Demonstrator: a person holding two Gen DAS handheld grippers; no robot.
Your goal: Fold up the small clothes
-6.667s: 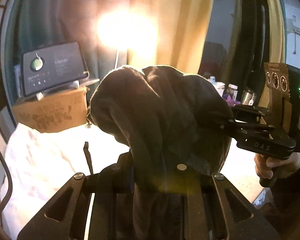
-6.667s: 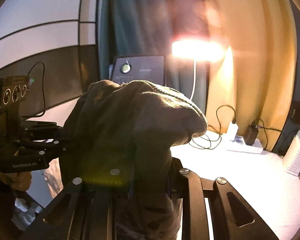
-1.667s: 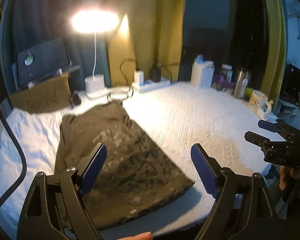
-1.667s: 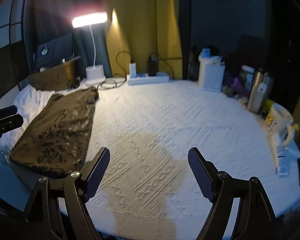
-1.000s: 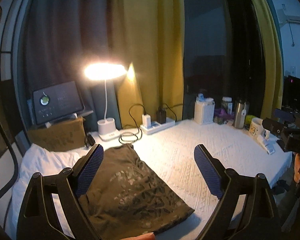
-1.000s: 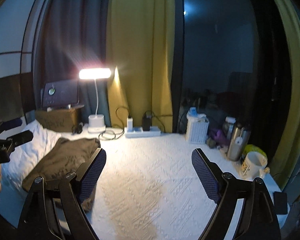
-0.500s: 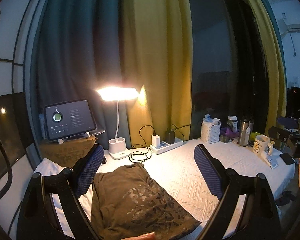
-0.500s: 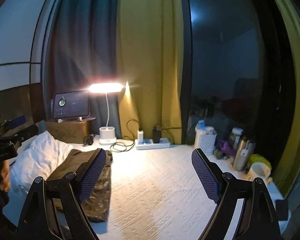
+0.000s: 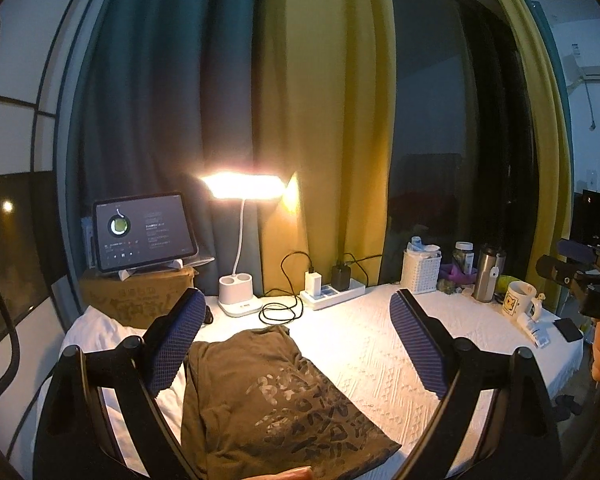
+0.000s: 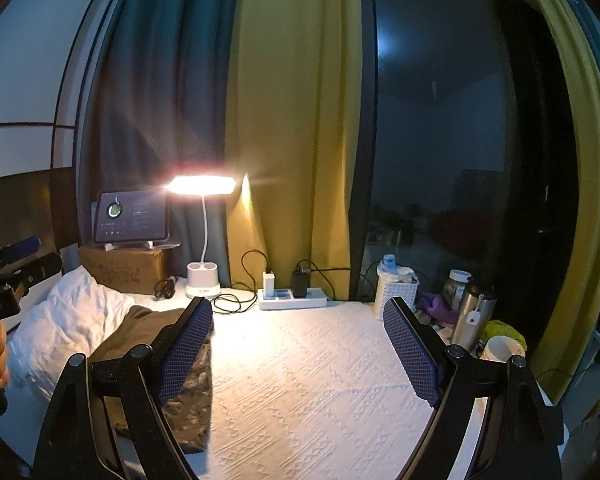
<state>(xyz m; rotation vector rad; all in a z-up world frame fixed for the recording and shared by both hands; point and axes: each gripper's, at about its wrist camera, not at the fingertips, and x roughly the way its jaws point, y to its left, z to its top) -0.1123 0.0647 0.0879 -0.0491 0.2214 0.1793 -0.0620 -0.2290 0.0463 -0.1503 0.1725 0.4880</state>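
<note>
Both grippers, left (image 9: pixel 296 340) and right (image 10: pixel 298 342), released and lifted clear since earlier; olive T-shirt (image 9: pixel 268 404) lies folded — this garment apparently done.

One folded shirt (image 9: pixel 276 404) lies on one white bedspread (image 9: pixel 388 356). There are two grippers, the left gripper (image 9: pixel 296 348) and the right gripper (image 10: pixel 298 354). One lit lamp (image 9: pixel 242 188), one tablet (image 9: pixel 142 230), one cardboard box (image 9: pixel 136 292), one power strip (image 9: pixel 334 292) with two chargers, one white basket (image 9: pixel 420 272), one steel flask (image 9: pixel 486 274), one mug (image 9: pixel 518 300) and one pillow (image 10: pixel 64 320) are visible.
</note>
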